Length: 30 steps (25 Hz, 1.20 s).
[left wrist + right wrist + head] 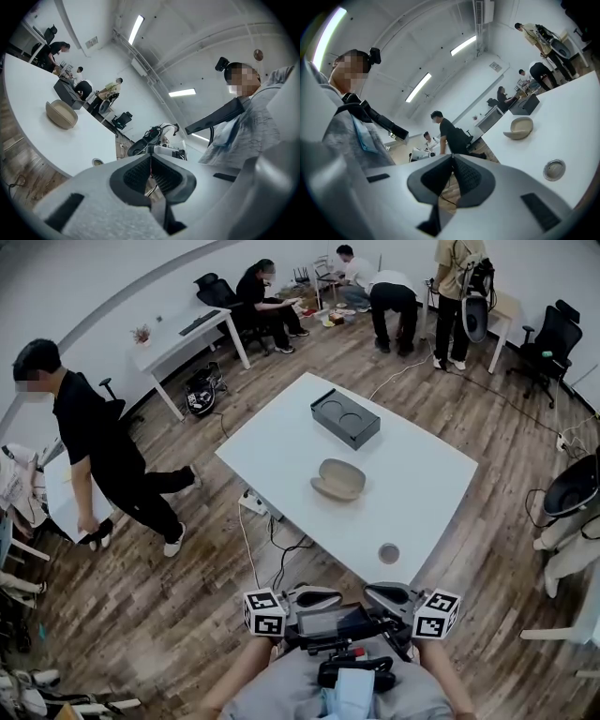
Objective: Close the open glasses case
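The beige glasses case lies open in the middle of the white table; it also shows as the glasses case in the left gripper view and as the glasses case in the right gripper view. Both grippers are held close to the person's body, well short of the table's near corner. The left gripper and right gripper point level toward each other. The left gripper has its jaws shut with nothing between them. So does the right gripper.
A black box stands on the table beyond the case. A small round metal disc lies near the table's front corner. A person in black walks at the left; several people stand at the back. Cables run under the table.
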Each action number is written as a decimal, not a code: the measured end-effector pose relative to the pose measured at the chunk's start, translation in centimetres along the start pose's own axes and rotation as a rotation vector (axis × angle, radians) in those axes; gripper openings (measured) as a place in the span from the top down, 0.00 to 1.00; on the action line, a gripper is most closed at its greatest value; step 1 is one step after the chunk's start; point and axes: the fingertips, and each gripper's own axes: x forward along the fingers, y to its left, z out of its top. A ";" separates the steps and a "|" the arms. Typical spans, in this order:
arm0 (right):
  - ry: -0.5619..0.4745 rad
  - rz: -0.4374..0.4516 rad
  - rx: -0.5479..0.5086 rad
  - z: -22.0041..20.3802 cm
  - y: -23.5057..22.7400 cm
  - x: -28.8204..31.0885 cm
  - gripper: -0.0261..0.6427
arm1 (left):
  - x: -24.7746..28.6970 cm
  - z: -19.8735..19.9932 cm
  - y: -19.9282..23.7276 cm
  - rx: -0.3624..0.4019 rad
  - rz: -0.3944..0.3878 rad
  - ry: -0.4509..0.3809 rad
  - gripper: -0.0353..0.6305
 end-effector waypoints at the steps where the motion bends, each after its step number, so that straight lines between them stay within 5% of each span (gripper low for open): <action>1: 0.001 -0.006 0.003 0.0 0.0 0.0 0.91 | -0.1 0.1 0.0 -0.002 0.002 -0.004 0.92; 16: -0.009 0.008 0.004 0.7 -0.7 0.6 0.91 | -0.5 0.4 1.2 -0.026 0.028 -0.004 0.92; 30: -0.066 -0.155 -0.028 4.5 -5.9 1.6 0.91 | -1.2 4.3 6.3 -0.027 -0.001 0.015 0.92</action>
